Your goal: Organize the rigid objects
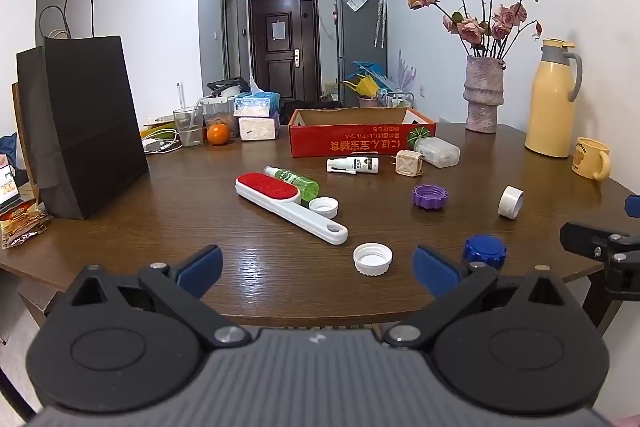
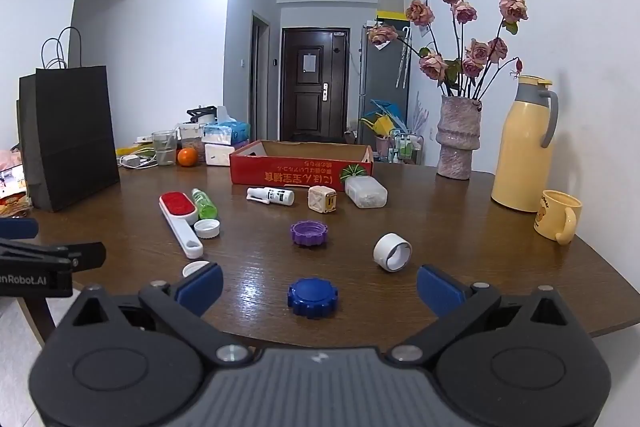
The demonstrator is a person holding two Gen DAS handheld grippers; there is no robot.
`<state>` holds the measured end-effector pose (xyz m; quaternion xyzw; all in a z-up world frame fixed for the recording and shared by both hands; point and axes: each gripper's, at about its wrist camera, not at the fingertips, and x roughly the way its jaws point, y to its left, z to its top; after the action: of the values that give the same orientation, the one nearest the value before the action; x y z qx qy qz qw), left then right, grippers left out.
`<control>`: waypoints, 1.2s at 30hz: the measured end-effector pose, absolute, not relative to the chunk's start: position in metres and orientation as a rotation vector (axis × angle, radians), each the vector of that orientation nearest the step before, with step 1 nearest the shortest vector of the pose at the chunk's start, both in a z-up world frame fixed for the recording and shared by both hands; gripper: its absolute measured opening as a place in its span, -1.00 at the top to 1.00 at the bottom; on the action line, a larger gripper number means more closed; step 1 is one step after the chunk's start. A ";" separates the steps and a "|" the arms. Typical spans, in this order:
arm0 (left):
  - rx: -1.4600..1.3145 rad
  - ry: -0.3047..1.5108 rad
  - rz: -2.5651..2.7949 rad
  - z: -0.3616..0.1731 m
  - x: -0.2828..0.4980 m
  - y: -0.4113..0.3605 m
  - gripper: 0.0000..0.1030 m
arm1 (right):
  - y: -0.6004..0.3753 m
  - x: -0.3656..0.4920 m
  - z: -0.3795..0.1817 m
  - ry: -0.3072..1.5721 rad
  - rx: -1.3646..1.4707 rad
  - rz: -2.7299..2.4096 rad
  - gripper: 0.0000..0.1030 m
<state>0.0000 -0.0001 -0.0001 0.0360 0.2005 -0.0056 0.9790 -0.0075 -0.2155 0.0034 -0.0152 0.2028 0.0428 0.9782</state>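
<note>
Loose items lie on the brown table (image 1: 248,267) in front of an open red cardboard box (image 1: 360,141): a red-and-white lint brush (image 1: 288,205), a green bottle (image 1: 294,181), a white spray bottle (image 1: 354,165), a beige cube (image 1: 408,163), a clear plastic case (image 1: 438,151), a purple lid (image 1: 429,195), a white tape roll (image 1: 511,201), a blue lid (image 2: 313,297) and two white caps (image 1: 372,258) (image 1: 324,207). My left gripper (image 1: 318,269) hangs open over the near edge, holding nothing. My right gripper (image 2: 320,287) is open too, the blue lid lying on the table just beyond its fingers.
A black paper bag (image 1: 86,131) stands at the left. At the back left are a glass (image 1: 187,126), an orange (image 1: 218,134) and tissue boxes (image 1: 256,105). On the right stand a vase of roses (image 1: 482,95), a yellow thermos (image 1: 552,99) and a yellow mug (image 1: 592,158).
</note>
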 end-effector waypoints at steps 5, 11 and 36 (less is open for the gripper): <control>0.063 0.404 -0.017 0.000 -0.001 0.000 -1.00 | -0.217 -0.010 0.005 0.388 -0.030 0.084 -1.00; 0.060 0.406 -0.017 0.002 -0.006 0.001 -1.00 | -0.213 -0.005 0.001 0.388 -0.027 0.085 -1.00; 0.049 0.411 -0.019 0.001 -0.001 0.005 -1.00 | -0.217 -0.009 0.002 0.385 -0.022 0.088 -1.00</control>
<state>-0.0010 0.0050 0.0007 0.0244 0.2038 -0.0094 0.9787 -0.0086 -0.2170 0.0020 -0.0111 0.1912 0.0436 0.9805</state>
